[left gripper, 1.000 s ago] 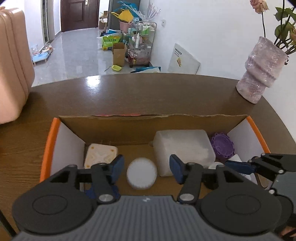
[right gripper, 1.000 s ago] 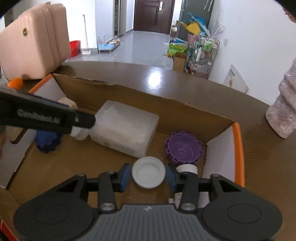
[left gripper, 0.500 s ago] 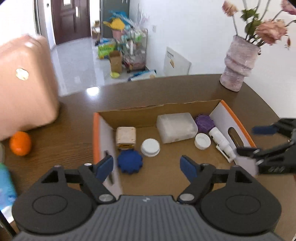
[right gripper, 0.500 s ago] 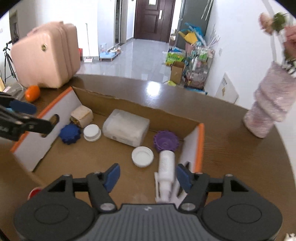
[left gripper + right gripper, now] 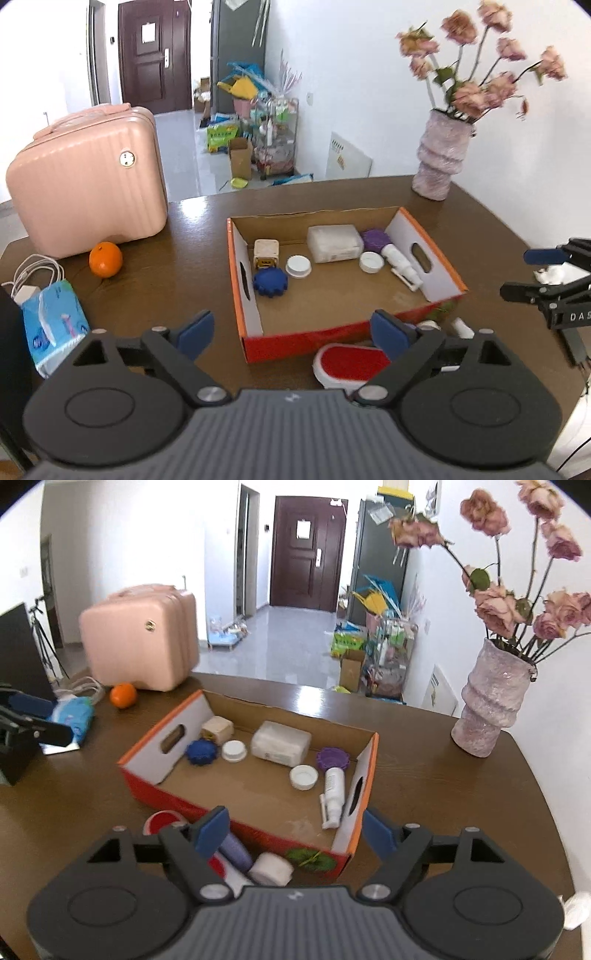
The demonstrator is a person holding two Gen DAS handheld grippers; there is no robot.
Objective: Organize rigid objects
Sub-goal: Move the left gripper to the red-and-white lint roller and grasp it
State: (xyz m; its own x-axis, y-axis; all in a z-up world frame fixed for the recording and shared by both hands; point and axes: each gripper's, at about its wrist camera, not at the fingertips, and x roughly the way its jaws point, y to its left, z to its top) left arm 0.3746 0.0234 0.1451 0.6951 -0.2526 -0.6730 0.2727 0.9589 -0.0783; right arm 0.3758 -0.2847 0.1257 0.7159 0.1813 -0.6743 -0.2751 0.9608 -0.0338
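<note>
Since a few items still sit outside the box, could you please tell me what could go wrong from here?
1. The white roll and red-topped piece crowd the cardboard box's near wall; reaching for them may shove it.
2. The white spray bottle lies loose beside the side flap; a jolt could roll it.

Orange-rimmed box [image 5: 439, 254], blue cap [image 5: 270, 281], purple cap [image 5: 375, 237]

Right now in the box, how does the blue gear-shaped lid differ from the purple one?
The blue gear-shaped lid lies by the left wall, beside the beige cube; the purple gear-shaped lid sits at the far right corner, against the white spray bottle. Blue is darker. Both lie flat with toothed rims.
</note>
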